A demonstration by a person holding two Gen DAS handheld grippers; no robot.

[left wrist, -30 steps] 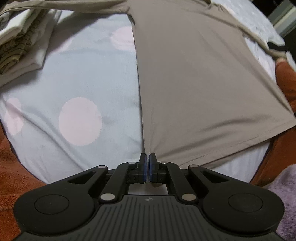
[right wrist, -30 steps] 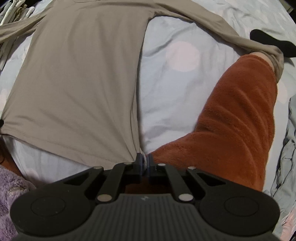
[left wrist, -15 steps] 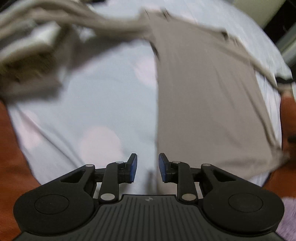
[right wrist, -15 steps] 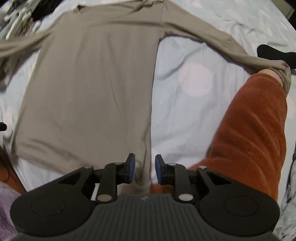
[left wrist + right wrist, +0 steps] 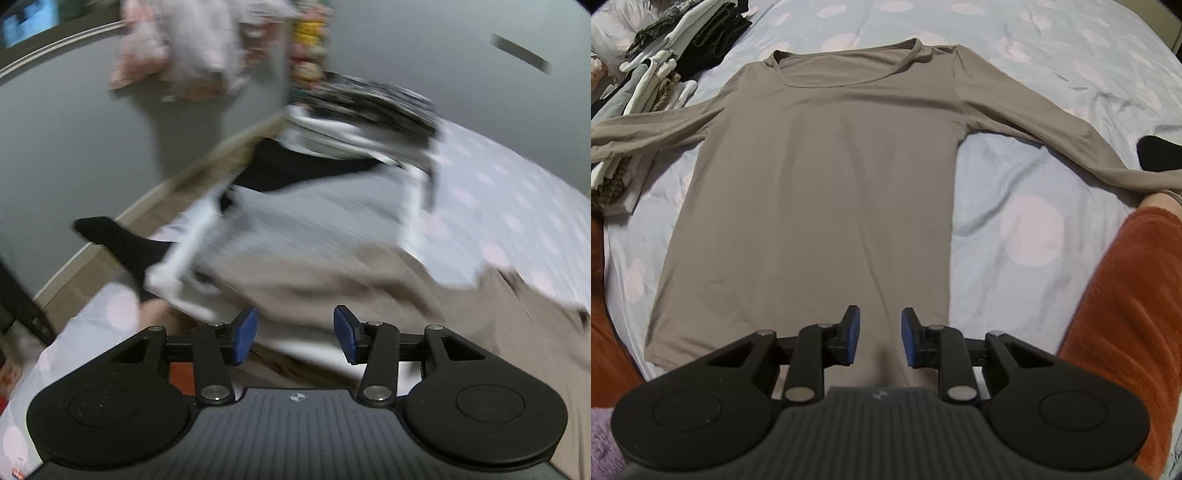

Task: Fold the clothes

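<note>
The shirt (image 5: 820, 192) is spread flat on the bed (image 5: 1027, 177), sleeves out. Nothing is held: the right gripper (image 5: 877, 341) is parted above the hem, the left gripper (image 5: 293, 334) is opening amid blur — a hurried sleeve grab could snag the stack of folded clothes (image 5: 661, 70).

The left wrist view is smeared by motion: the pile of clothes (image 5: 354, 122) at the far side cannot be told apart. In the right wrist view, the shirt (image 5: 827, 206) has its near hem hidden behind the gripper body, and its left sleeve (image 5: 646, 129) is cut off at the left edge.
</note>
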